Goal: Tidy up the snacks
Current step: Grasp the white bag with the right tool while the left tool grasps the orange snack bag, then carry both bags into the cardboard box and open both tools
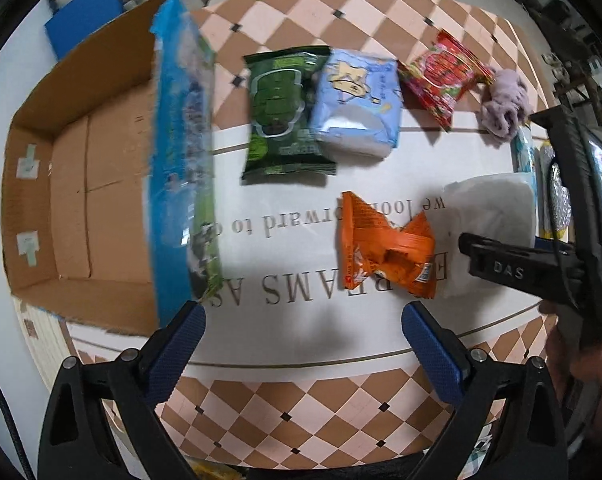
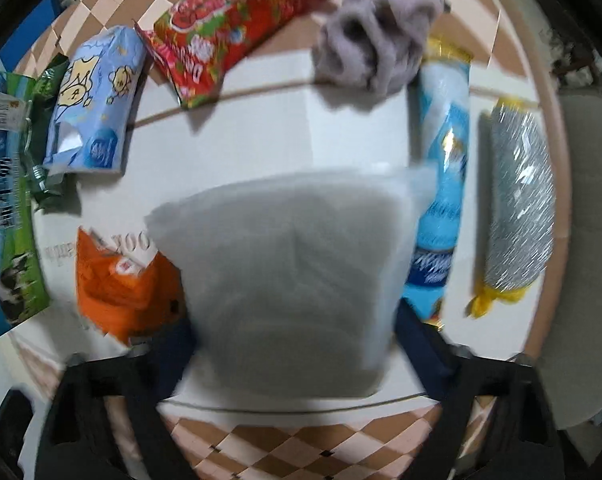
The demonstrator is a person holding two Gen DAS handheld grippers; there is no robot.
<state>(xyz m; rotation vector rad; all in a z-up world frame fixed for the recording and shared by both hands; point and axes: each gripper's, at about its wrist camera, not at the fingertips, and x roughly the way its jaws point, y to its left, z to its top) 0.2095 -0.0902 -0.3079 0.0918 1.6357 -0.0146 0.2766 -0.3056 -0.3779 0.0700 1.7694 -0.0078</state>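
White packet (image 2: 285, 276) lies between right gripper (image 2: 297, 344) fingers

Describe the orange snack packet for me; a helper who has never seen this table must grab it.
Start at the open cardboard box at the left end of the table. Move right, past the tall blue and green bag, to the white strip with grey lettering. There lies the orange packet, crumpled, nearest the camera and the only orange one.
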